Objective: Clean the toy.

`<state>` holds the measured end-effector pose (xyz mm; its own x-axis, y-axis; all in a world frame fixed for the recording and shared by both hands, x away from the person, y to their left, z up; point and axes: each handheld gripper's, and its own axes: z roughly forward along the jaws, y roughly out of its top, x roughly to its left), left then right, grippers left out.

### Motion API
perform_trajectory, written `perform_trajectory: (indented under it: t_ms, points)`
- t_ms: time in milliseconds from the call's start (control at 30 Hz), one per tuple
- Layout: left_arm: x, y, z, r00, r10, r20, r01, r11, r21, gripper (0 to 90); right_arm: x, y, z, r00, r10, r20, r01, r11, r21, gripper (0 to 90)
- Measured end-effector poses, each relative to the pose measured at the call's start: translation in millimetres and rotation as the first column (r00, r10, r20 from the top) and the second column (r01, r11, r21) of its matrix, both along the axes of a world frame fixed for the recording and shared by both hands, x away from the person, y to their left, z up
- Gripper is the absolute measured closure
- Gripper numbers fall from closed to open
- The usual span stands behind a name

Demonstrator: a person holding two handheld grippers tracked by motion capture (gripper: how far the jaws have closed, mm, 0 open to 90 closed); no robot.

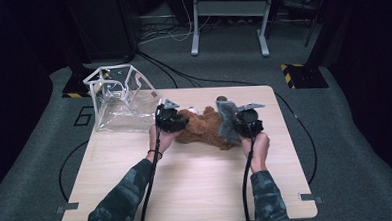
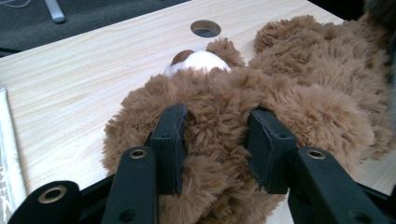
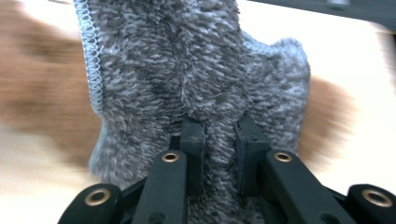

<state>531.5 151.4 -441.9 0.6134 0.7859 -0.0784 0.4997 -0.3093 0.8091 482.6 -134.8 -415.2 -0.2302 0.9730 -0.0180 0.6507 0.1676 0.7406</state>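
Left gripper [image 2: 217, 149] fingers clench brown teddy bear [image 2: 299, 84] on worktop [image 1: 187, 186]; right gripper [image 3: 219, 154] fingers pinch grey fleece cloth [image 3: 187, 60] over bear.

The one readable sign is a large digit "6" [image 1: 83, 116], drawn in dark outline on the grey floor covering [image 1: 40, 147] just left of the table's far left corner, seen in the high view; it sits partly behind the clear plastic bag [image 1: 119, 101], so whether more characters follow it cannot be told. Black-and-yellow hazard stripes [image 1: 293, 66] mark a dark base on the floor beyond the table's far right side, and another striped strip [image 1: 75, 94] lies at the far left; these carry no lettering. No other word, brand or number can be made out in the pictures.
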Motion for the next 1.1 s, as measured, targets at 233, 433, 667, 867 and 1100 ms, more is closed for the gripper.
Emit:
perform_trajectory:
  t_ms: [233, 433, 667, 867, 1100]
  points:
    - [0.6, 0.4, 0.7, 0.9999, 0.000, -0.012, 0.000, 1.0000, 0.000, 58.1, -17.3, 2.3, -1.8, 0.9993, 0.009, 0.037, -0.009, 1.0000, -0.002, 76.8]
    - [0.9, 0.5, 0.6, 0.9999, -0.002, -0.013, 0.002, 1.0000, 0.001, 58.1, -30.4, 70.5, -19.6, 0.9762, 0.217, 0.005, -0.217, 0.9759, 0.024, 76.6]
    - [2.4, 1.7, -0.6, 0.9994, -0.019, -0.028, 0.018, 0.9998, -0.008, 58.1, -27.2, 52.1, -36.3, 0.9865, 0.162, -0.026, -0.161, 0.9863, 0.036, 76.9]
    - [3.3, 1.4, 0.1, 0.9992, -0.023, -0.032, 0.023, 0.9997, -0.007, 58.1, -28.6, -5.5, -46.1, 0.9993, 0.013, -0.036, -0.011, 0.9982, 0.059, 76.8]
    - [2.7, 1.5, 0.4, 0.9991, -0.022, -0.036, 0.021, 0.9997, -0.010, 58.1, -40.2, 46.7, -42.1, 0.9800, 0.199, -0.005, -0.198, 0.9760, 0.092, 76.5]
